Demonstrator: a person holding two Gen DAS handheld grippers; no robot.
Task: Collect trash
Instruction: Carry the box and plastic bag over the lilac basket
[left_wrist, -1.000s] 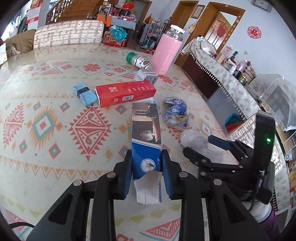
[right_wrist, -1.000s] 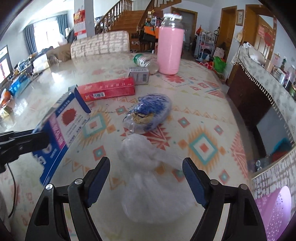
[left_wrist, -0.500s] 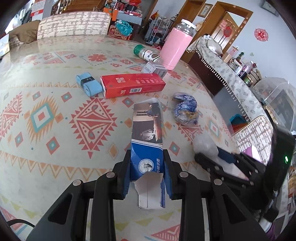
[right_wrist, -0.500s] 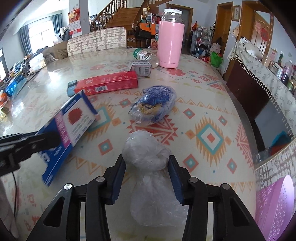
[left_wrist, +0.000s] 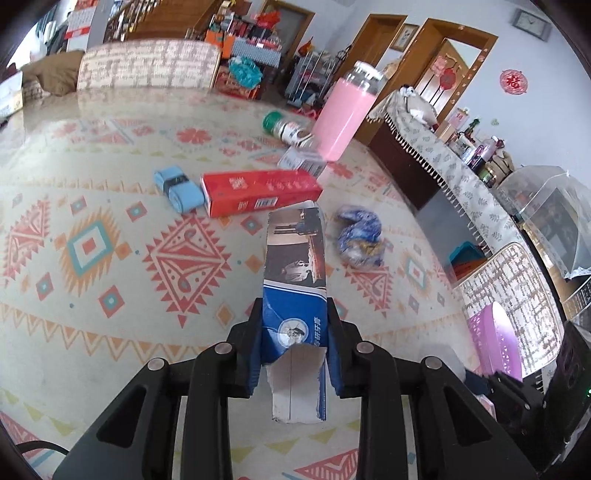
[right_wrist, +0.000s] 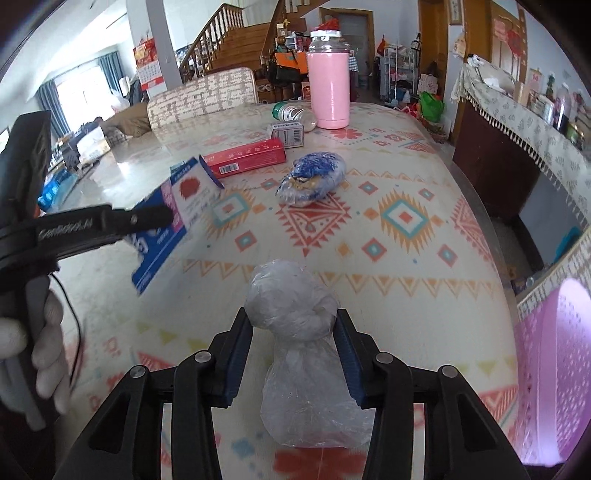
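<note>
My left gripper is shut on a torn blue toothpaste box and holds it above the patterned table; the box also shows in the right wrist view. My right gripper is shut on a crumpled clear plastic bag and holds it above the table's near edge. A blue crumpled wrapper lies on the table ahead. A red box lies behind it.
A pink tumbler, a green-capped bottle, a small white box and a light blue roll sit farther back. A purple bin stands off the table's right edge. A chair is at the far side.
Both grippers have lifted and drawn back with their loads. The right gripper, open a second ago, closed on the plastic bag and raised it.
</note>
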